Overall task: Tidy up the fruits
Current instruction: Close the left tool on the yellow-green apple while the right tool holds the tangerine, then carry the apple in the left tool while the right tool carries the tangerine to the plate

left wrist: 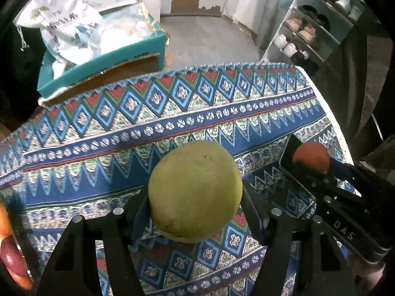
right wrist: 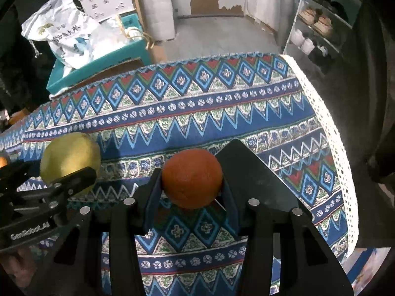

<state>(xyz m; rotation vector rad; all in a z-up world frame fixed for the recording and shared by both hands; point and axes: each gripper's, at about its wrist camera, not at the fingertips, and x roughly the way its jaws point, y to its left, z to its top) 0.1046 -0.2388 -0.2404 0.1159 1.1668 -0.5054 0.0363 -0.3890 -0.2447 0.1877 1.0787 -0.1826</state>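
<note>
My left gripper (left wrist: 195, 197) is shut on a large yellow-green round fruit (left wrist: 195, 190) and holds it above the patterned tablecloth (left wrist: 123, 133). My right gripper (right wrist: 191, 185) is shut on an orange (right wrist: 192, 177), also held above the cloth. In the left wrist view the orange (left wrist: 311, 156) and the right gripper (left wrist: 309, 165) show at the right. In the right wrist view the green fruit (right wrist: 69, 159) and the left gripper (right wrist: 71, 170) show at the left. Red and orange fruit (left wrist: 9, 251) lies at the left edge of the left wrist view.
The table's far edge (right wrist: 197, 60) and right lace edge (right wrist: 333, 128) drop to the floor. A teal box (left wrist: 98, 61) with a white bag (left wrist: 64, 24) stands beyond the far left edge. A shoe rack (left wrist: 308, 32) stands at the far right.
</note>
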